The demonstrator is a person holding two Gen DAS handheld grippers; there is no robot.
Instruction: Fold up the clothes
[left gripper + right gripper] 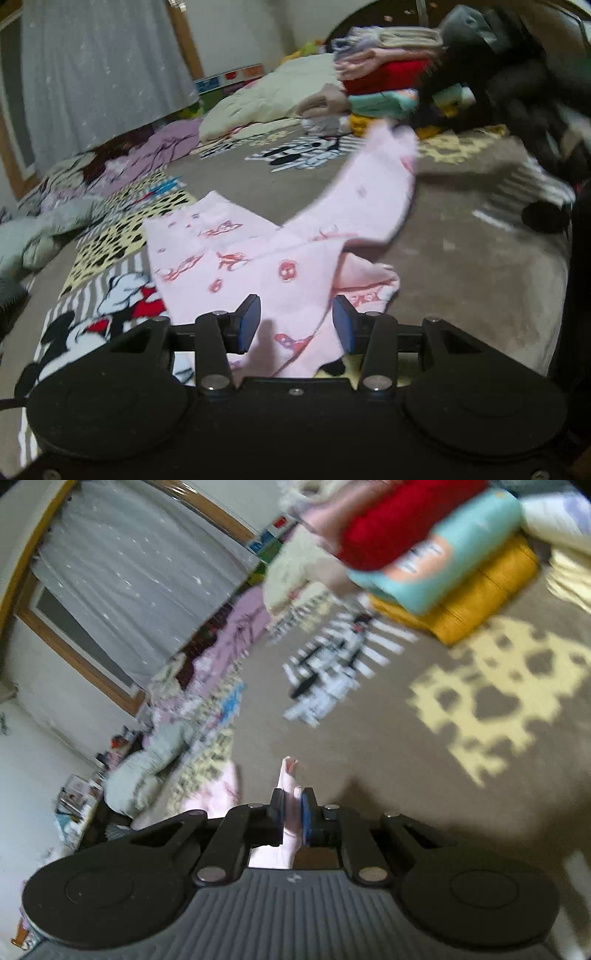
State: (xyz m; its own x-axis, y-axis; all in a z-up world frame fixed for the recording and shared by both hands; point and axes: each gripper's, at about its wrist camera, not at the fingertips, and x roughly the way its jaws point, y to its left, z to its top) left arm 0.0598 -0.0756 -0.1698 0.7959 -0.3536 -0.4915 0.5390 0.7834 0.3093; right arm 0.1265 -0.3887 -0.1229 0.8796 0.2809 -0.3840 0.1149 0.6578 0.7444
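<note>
A pale pink garment (258, 258) with red prints lies on the brown patterned blanket (280, 184), one long part lifted up and away to the right. My left gripper (295, 321) hovers open just over its near edge, fabric showing between the blue pads without being pinched. In the right wrist view my right gripper (292, 808) is shut on a strip of the same pink garment (290, 775), which pokes up between the pads. The right view is motion-blurred.
A stack of folded clothes (384, 85) in red, teal, beige and mustard stands at the back right, also close ahead as the stack (436, 542). Loose lilac clothes (147, 155) and cream bedding (266, 96) lie at the back left. A dark-sleeved arm (517, 85) reaches in at the right.
</note>
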